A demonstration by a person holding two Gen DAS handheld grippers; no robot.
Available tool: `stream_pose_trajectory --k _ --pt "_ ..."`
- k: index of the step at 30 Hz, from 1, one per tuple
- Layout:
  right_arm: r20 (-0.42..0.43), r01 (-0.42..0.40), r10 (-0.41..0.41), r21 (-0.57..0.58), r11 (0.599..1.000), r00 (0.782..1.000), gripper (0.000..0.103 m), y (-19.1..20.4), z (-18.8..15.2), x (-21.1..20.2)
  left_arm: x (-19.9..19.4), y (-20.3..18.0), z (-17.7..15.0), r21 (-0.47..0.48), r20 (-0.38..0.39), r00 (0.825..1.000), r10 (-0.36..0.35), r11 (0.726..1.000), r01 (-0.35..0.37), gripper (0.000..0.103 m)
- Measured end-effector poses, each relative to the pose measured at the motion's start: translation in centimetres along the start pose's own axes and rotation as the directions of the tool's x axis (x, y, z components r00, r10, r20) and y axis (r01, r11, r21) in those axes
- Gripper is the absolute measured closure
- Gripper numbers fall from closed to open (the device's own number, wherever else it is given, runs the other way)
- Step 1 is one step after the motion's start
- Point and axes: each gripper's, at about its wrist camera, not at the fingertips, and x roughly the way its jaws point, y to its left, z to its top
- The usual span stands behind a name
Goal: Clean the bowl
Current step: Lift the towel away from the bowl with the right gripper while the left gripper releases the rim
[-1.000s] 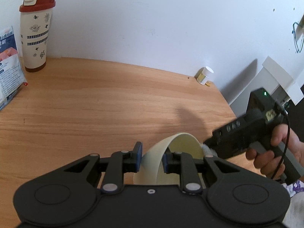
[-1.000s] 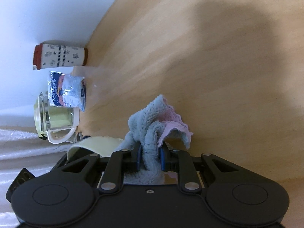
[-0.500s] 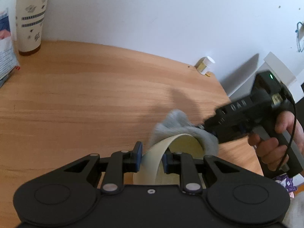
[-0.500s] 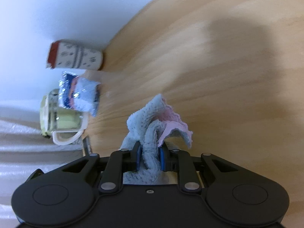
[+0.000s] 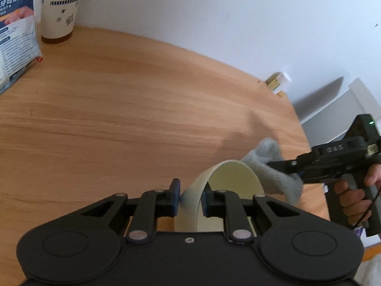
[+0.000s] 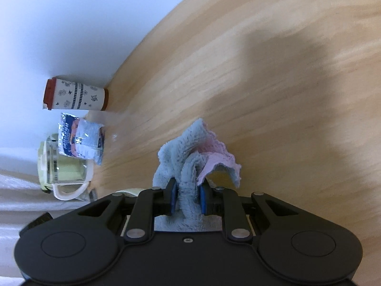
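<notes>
**Bowl pinched by the rim, cloth draped over its far edge**

Left wrist view first: the left gripper [image 5: 189,199] has the pale cream bowl [image 5: 234,178] by its wall, one pad outside, one inside, and the jaws are closing a touch tighter on that rim. The bowl sits tipped on edge at about 5 o'clock in the frame, above the wooden table [image 5: 119,119], its hollow facing 3 o'clock.

Coming in from 3 o'clock, the right gripper [image 5: 289,166], a hand [image 5: 354,195] wrapped round its grip, has a grey-blue cloth [image 5: 273,166] clamped in narrow jaws. The cloth lies against the bowl's far rim and hangs down its right side.

Over to the right wrist view: the right gripper [image 6: 188,199] squeezes the bunched cloth [image 6: 197,155], blue terry with a pink inner face, fanning out ahead of the pads. A sliver of the bowl [image 6: 127,192] peeps at 7 o'clock.

Back by the wall at 11 o'clock, a flower-printed tumbler [image 5: 62,7] stands beside a printed packet [image 5: 16,31]; a glass jug [image 6: 64,169] shows in the right view.
</notes>
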Motion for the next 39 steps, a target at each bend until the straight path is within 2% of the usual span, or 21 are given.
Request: stream_pose_trajectory --k 9,17,20,22,24,26,28,29,31,34,39 --pt "-0.004 0.032 -0.032 -0.058 0.998 0.999 0.082 1.4 0.1 0.2 0.1 0.5 -0.2 0.008 -0.083 0.996 0.027 1.0 -0.027 0.091" --pt "-0.006 0.05 -0.051 -0.111 0.993 0.999 0.082 2.3 0.1 0.4 0.0 0.9 -1.9 -0.052 -0.115 0.993 0.033 0.998 -0.039 0.092" --pt "-0.023 0.045 -0.048 -0.132 0.99 0.999 0.082 2.4 0.1 0.5 -0.2 0.3 -2.4 -0.036 -0.124 0.992 0.04 0.998 -0.044 0.091" --pt "-0.029 0.043 -0.047 -0.147 0.988 0.998 0.082 2.5 0.2 0.6 -0.3 -0.1 -2.5 -0.01 -0.131 0.99 0.046 0.999 -0.048 0.08" --pt "-0.029 0.046 -0.051 -0.166 0.985 0.998 0.082 2.7 0.2 0.7 -0.6 -0.6 -2.1 0.04 -0.138 0.989 0.062 0.998 -0.057 0.05" --pt "-0.019 0.057 -0.062 -0.189 0.98 0.998 0.082 3.0 0.1 0.6 -1.0 -1.1 -1.5 0.11 -0.142 0.986 0.084 0.992 -0.069 0.046" --pt "-0.011 0.054 -0.057 -0.204 0.978 0.998 0.082 3.3 -0.1 0.3 -1.1 -1.8 -0.6 0.2 -0.131 0.984 0.124 0.975 -0.096 0.042" --pt "-0.008 0.05 -0.053 -0.205 0.977 0.999 0.082 3.4 -0.2 0.1 -1.1 -2.2 -0.1 0.249 -0.123 0.982 0.145 0.962 -0.111 0.038" --pt "0.001 0.048 -0.049 -0.204 0.978 0.999 0.082 3.4 -0.5 -0.3 -0.9 -3.3 1.1 0.353 -0.111 0.98 0.166 0.928 -0.117 0.038" --pt "0.012 0.049 -0.048 -0.186 0.981 0.999 0.082 3.1 -1.0 -0.7 0.6 -4.8 2.4 0.467 -0.138 0.978 0.157 0.881 -0.076 0.038" --pt "0.039 0.063 -0.058 -0.145 0.987 0.998 0.081 2.5 -1.7 -1.5 2.9 -5.6 3.3 0.553 -0.216 0.969 0.123 0.833 0.018 0.039"
